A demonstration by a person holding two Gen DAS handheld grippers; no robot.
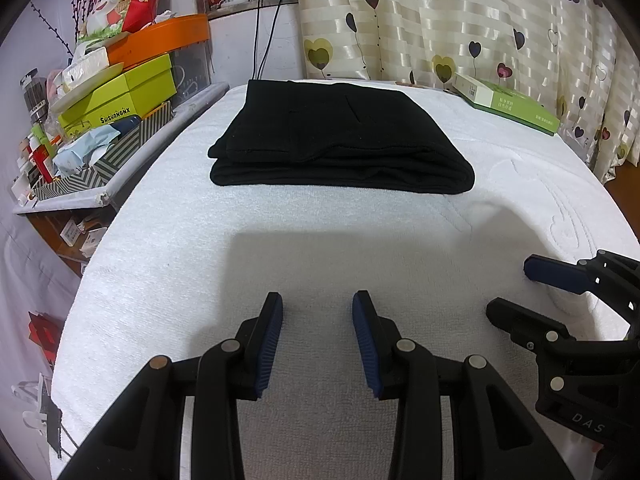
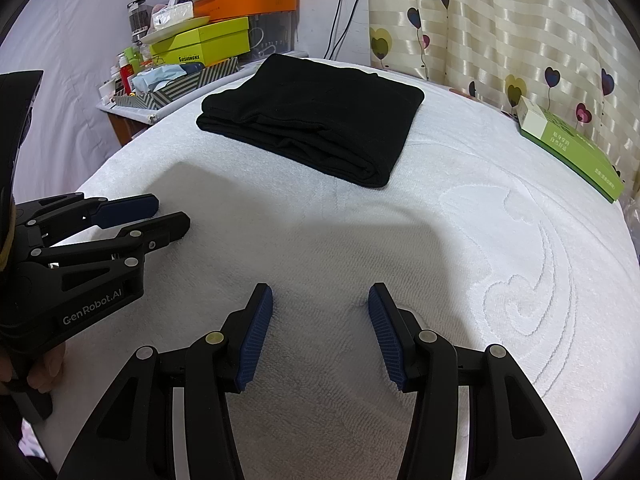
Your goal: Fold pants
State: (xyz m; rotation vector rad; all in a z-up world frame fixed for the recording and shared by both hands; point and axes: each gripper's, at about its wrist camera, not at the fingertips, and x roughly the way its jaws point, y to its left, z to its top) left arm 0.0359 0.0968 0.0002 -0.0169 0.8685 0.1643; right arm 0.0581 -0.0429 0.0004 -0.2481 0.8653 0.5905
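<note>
The black pants (image 1: pixel 340 136) lie folded into a flat rectangular stack at the far middle of the white towel-covered surface (image 1: pixel 168 248); the right wrist view shows the same black pants (image 2: pixel 316 116) beyond both tools. My left gripper (image 1: pixel 318 300) hovers over bare towel well short of the stack, open and holding nothing. My right gripper (image 2: pixel 320 294) is likewise open and empty, a good distance from the pants. The right gripper (image 1: pixel 516 292) appears at the right edge of the left wrist view. The left gripper (image 2: pixel 172 212) shows at the left of the right wrist view.
A cluttered shelf (image 1: pixel 104 196) with a yellow-green box (image 1: pixel 120 96), an orange box (image 1: pixel 160 38) and bottles lines the left side. A green and white box (image 1: pixel 508 102) lies at the far right corner. Heart-patterned curtains (image 1: pixel 480 20) hang behind. A hand (image 2: pixel 48 368) grips the left tool.
</note>
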